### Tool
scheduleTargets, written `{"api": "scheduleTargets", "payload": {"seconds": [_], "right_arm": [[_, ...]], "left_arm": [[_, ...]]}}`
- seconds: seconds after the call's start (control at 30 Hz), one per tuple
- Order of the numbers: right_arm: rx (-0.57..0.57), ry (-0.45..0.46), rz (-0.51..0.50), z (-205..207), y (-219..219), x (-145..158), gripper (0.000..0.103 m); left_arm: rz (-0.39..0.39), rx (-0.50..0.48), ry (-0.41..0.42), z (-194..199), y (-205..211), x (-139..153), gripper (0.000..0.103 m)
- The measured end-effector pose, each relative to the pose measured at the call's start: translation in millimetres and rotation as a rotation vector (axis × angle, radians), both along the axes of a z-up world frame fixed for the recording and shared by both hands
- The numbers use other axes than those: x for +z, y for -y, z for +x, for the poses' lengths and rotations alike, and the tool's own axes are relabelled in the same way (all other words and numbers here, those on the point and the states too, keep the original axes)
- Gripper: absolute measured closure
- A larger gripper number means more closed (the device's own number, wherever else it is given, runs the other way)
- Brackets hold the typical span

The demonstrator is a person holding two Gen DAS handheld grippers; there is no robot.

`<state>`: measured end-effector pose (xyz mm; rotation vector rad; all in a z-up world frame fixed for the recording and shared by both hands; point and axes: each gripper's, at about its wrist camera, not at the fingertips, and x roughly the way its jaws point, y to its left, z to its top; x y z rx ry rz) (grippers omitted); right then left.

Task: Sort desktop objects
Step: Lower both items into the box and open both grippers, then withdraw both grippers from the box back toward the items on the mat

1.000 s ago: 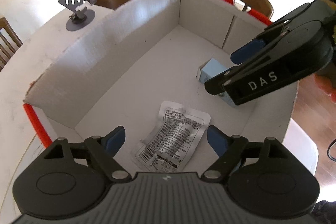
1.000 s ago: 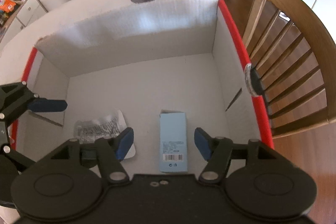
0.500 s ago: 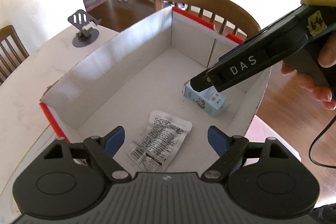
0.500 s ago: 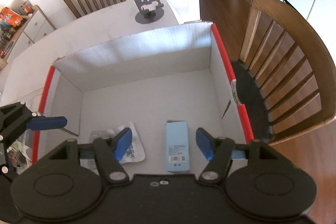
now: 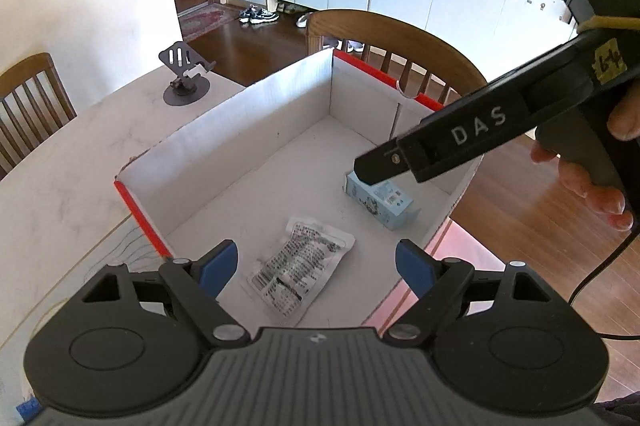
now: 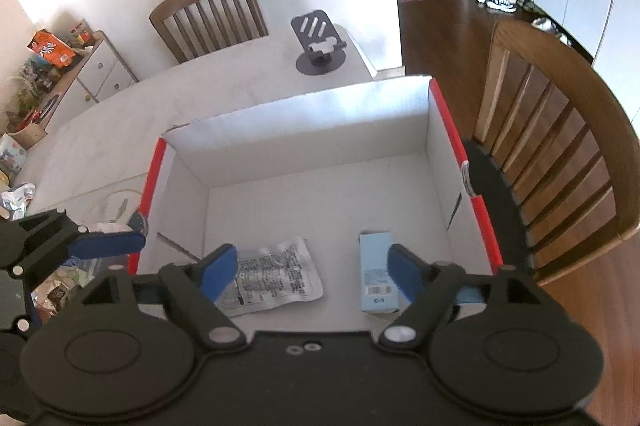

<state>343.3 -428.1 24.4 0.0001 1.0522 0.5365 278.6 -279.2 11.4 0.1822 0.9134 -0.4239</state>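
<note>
On the right gripper (image 5: 380, 168): "DAS".

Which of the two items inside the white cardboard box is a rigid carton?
The light blue rectangular carton by the right wall; the other is a flat silvery printed pouch.

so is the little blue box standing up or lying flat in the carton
Lying flat. The blue box rests on its long side on the carton floor, barcode face up, beside the foil packet.
</note>
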Motion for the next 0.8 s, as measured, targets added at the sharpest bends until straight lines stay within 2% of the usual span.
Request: {"api": "scheduleTargets", "payload": {"seconds": [0.17, 0.43, 0.8], "right_arm": [[-0.011, 0.032, -0.011, -11.2, -3.7, 6.1, 0.014], [-0.033, 0.083, -0.005, -30.2, -11.6, 19.9, 0.008], [-0.051, 0.089, 0.013, -54.6, -37.0, 26.6, 0.007]], "left_arm": [[-0.035, 0.012, 0.016, -13.1, -9.3, 4.9, 0.002], [-0.076, 0.065, 0.035, -29.1, -33.0, 12.5, 0.001], [-0.108, 0.105, 0.055, -55.3, -68.6, 20.2, 0.001]]}}
